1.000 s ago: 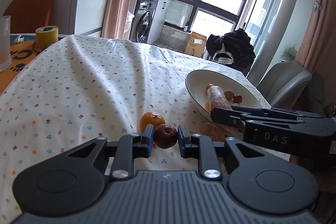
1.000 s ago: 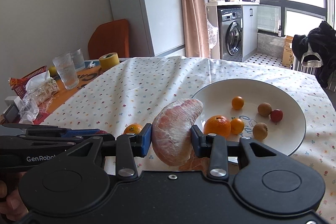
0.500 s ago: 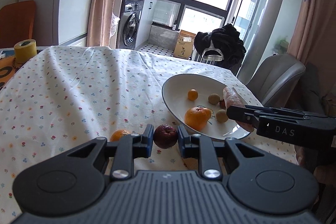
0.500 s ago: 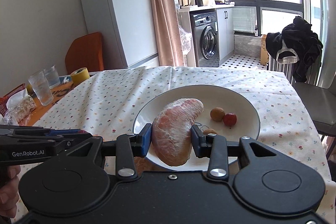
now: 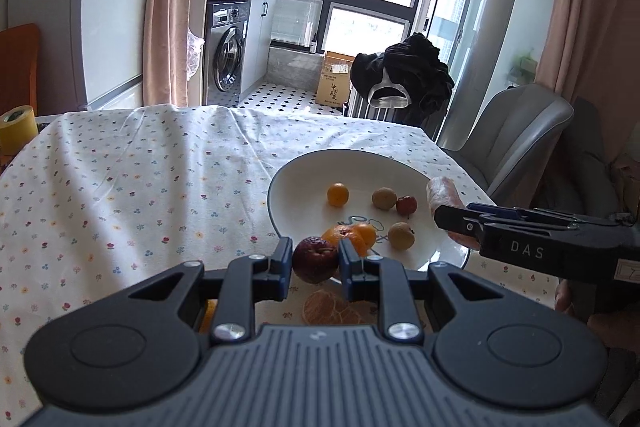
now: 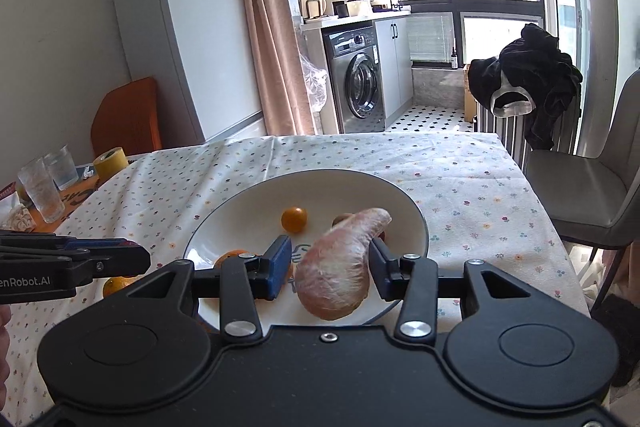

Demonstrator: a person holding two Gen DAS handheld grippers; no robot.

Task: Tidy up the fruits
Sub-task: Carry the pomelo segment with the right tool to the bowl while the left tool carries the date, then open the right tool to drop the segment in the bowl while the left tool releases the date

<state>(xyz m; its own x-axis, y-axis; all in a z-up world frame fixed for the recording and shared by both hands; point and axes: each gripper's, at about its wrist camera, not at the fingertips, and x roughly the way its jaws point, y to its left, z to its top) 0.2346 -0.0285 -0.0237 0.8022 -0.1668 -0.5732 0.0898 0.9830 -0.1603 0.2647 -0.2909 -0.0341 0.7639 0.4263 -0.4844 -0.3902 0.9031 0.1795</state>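
the left claw (image 5: 313,263) grips a dark red apple (image 5: 314,259) just before the white plate's (image 5: 296,187) near rim.

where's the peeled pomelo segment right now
In the right wrist view the pomelo segment sits between the open right gripper's fingers, over the near right part of the white plate, right of the small orange fruit.

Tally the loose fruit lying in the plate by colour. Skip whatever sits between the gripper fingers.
Orange fruits: 3
Tan fruits: 2
Red fruit: 1
Total: 6
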